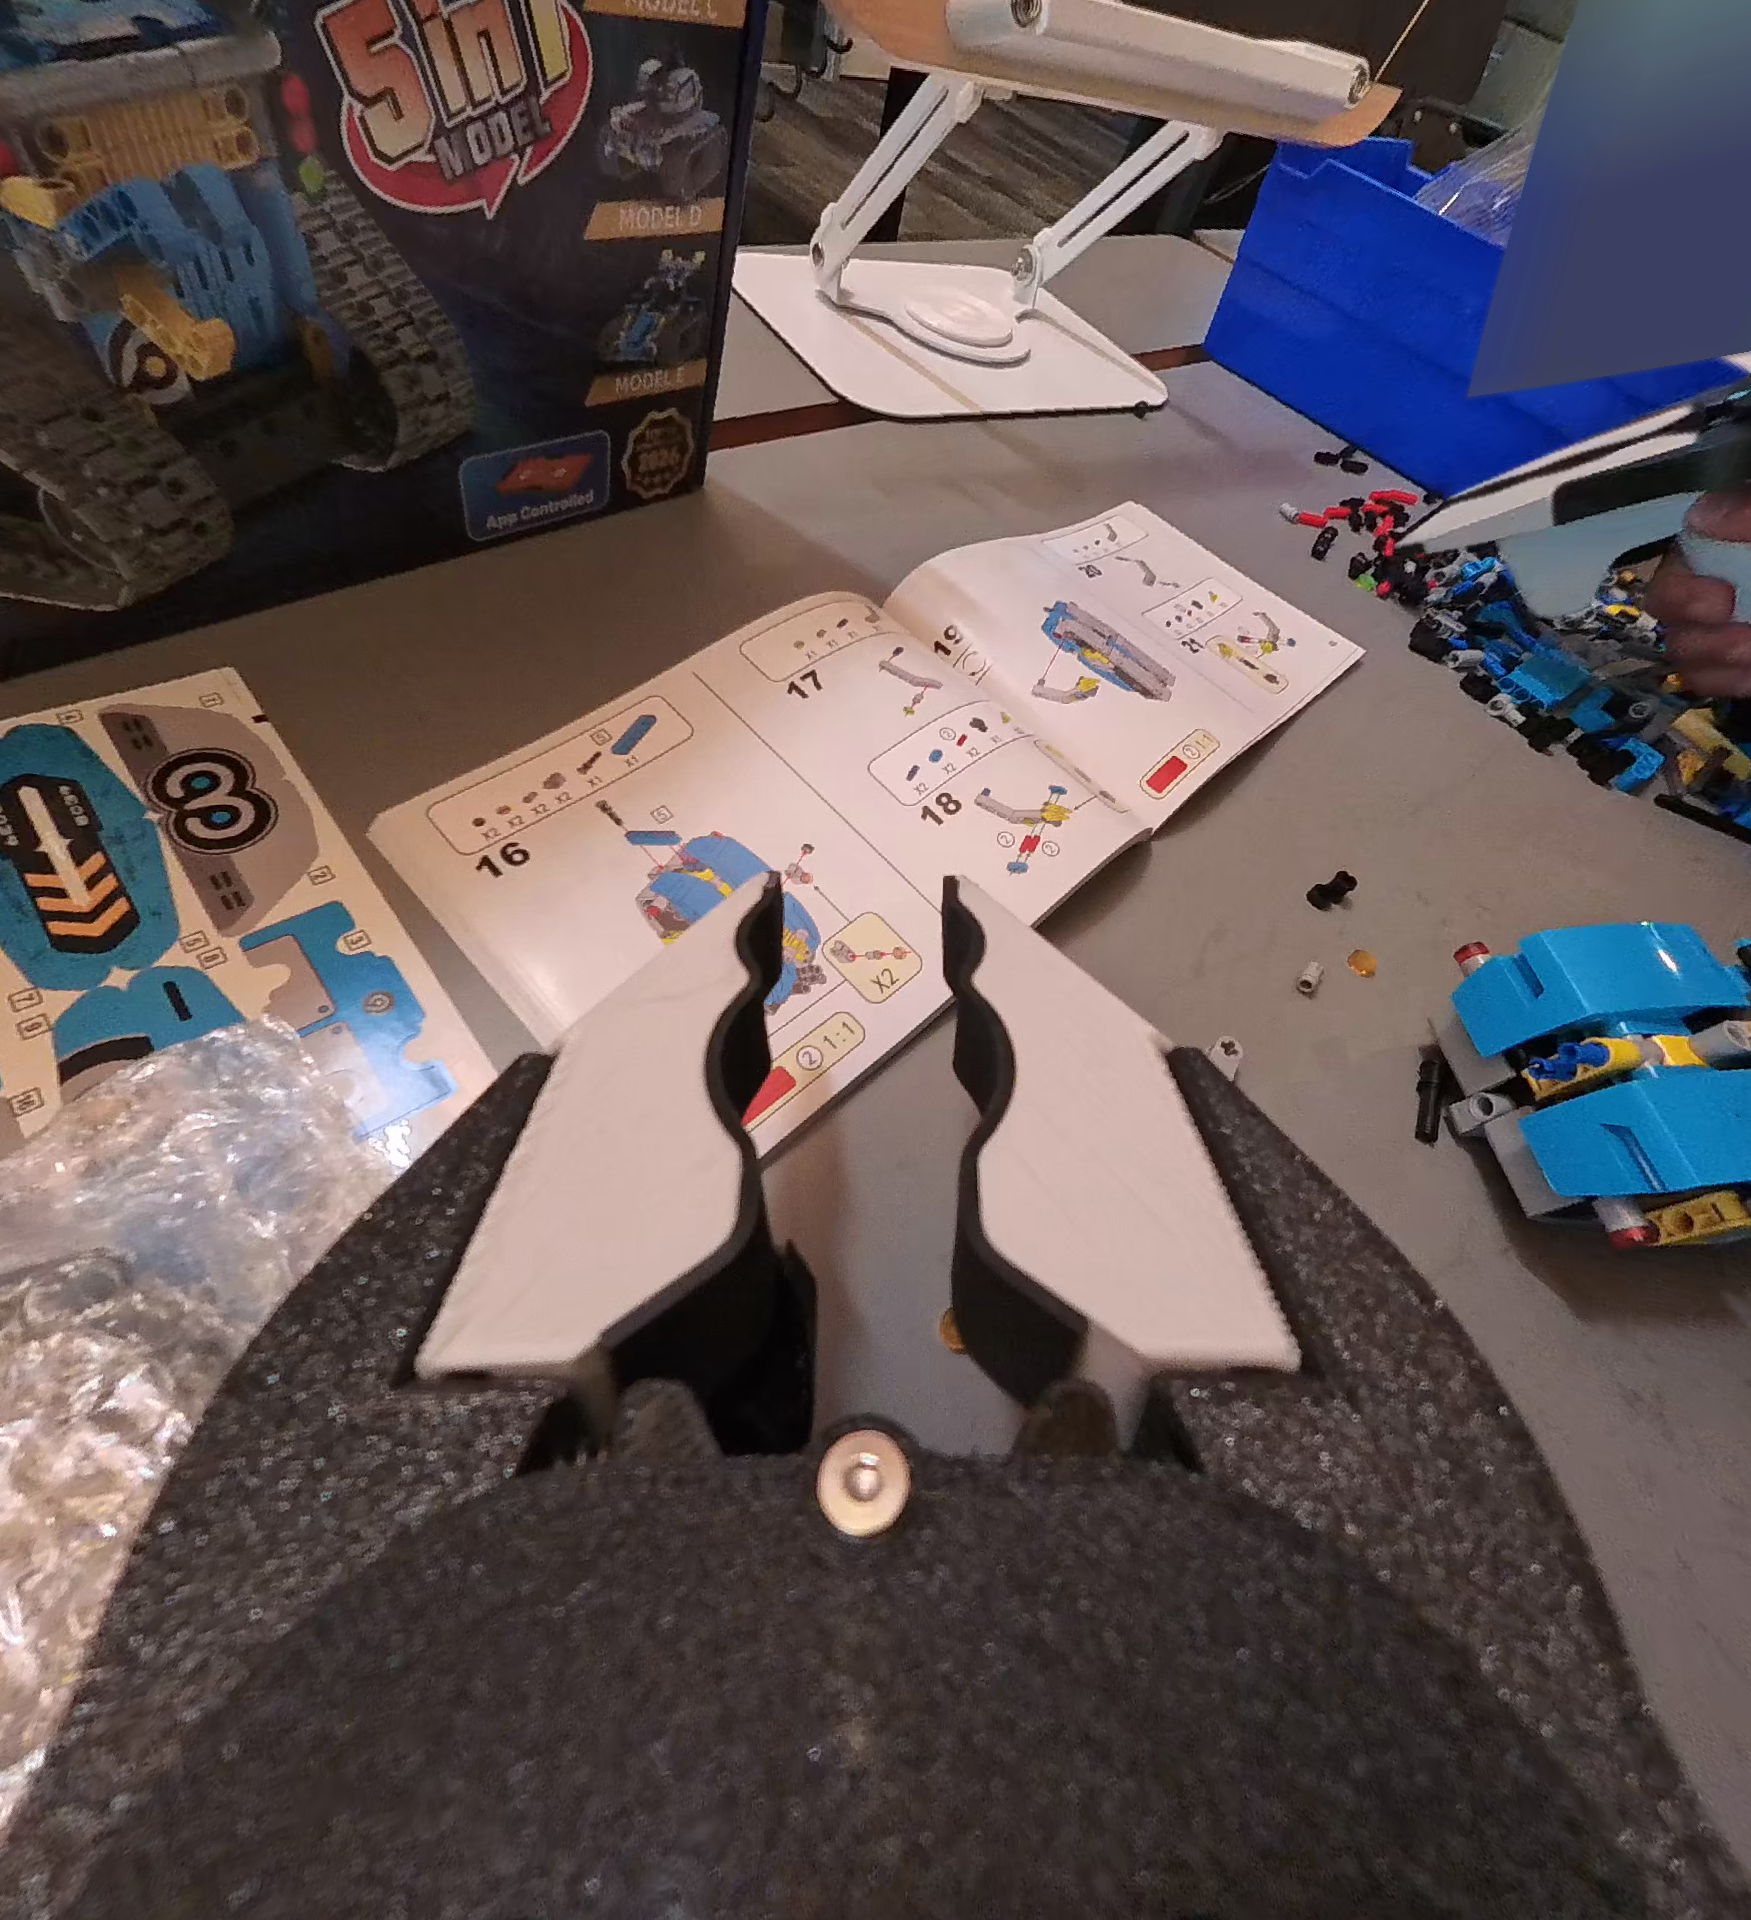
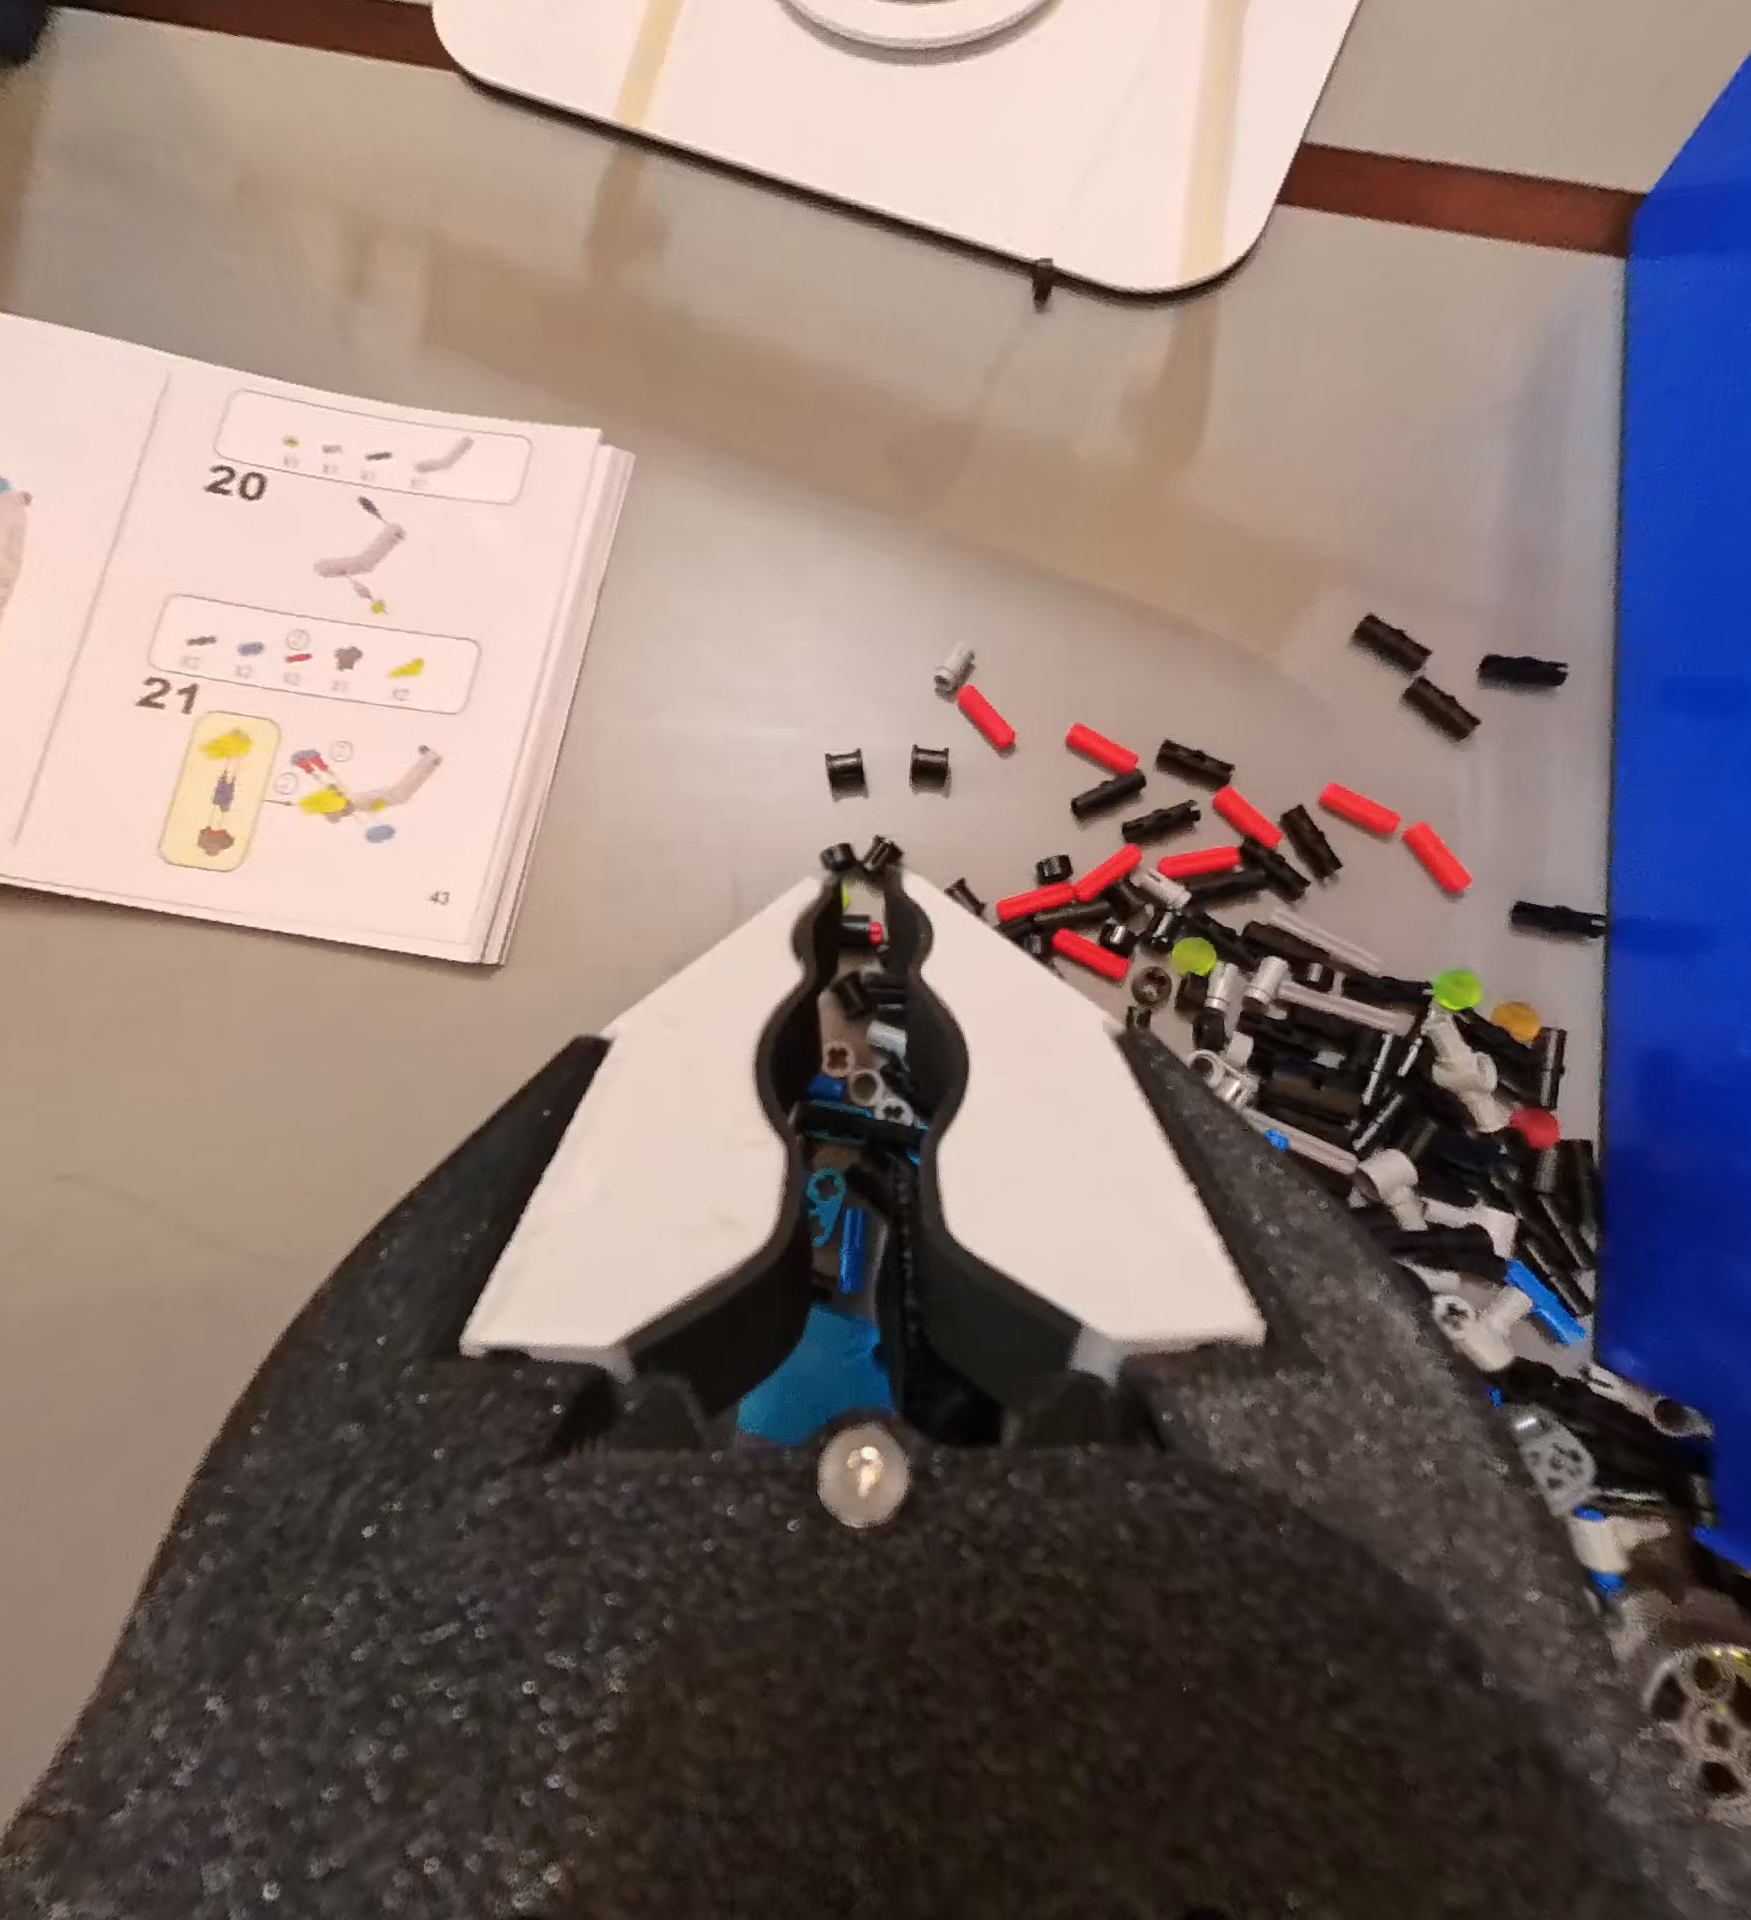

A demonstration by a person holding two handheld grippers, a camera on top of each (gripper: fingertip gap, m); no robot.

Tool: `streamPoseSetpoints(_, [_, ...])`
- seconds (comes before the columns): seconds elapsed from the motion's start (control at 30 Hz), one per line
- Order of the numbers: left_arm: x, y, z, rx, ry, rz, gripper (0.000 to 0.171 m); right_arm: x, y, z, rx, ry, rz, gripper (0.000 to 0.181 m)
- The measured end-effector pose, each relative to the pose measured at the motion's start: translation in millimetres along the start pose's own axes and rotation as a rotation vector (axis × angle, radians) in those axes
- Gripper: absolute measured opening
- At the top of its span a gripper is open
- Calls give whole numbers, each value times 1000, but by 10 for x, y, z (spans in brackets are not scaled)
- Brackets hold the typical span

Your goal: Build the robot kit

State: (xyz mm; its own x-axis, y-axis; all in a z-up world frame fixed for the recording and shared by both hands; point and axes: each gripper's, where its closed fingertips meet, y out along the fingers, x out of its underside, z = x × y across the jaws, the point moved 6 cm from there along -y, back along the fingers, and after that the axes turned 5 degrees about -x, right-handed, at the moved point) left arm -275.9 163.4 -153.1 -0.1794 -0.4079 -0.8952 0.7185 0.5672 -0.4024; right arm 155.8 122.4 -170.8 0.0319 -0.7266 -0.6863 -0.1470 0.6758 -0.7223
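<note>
My left gripper point(image 1: 863, 894) is open and empty, held above an open instruction booklet point(image 1: 850, 748), over its left page. A part-built blue, grey and yellow brick model point(image 1: 1629, 1060) lies to its right. My right gripper point(image 2: 866, 891) has its jaws almost together over the edge of a pile of small black, red, grey and blue parts point(image 2: 1318, 1039). A small lime-green piece point(image 2: 855, 894) sits between its tips. In the left wrist view the right gripper point(image 1: 1411, 535) shows far right over the same pile point(image 1: 1577, 675), held by a hand point(image 1: 1723, 603).
A blue bin point(image 2: 1723, 727) stands right of the pile. A white stand's base point(image 2: 954, 135) lies behind, the toy box point(image 1: 279, 260) at back left. A sticker sheet point(image 1: 123, 883) and a crumpled plastic bag point(image 1: 71, 1299) lie left. A grey wheel point(image 2: 1723, 1745) lies near right. Some 40 centimeters of space lies between my two pairs of fingers.
</note>
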Motion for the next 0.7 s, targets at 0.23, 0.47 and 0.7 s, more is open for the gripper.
streamPoseSetpoints(0.23, [4, 6, 12, -3, 11, -5, 30, 59, 71, 59, 24, 18, -38, 8])
streamPoseSetpoints(0.47, [5, 8, 12, -3, 10, -7, 30, 89, 104, 74, 22, 24, -59, 8])
streamPoseSetpoints(0.7, [7, 11, 17, -2, 13, -8, 30, 20, 28, 17, 37, -55, -11, 7])
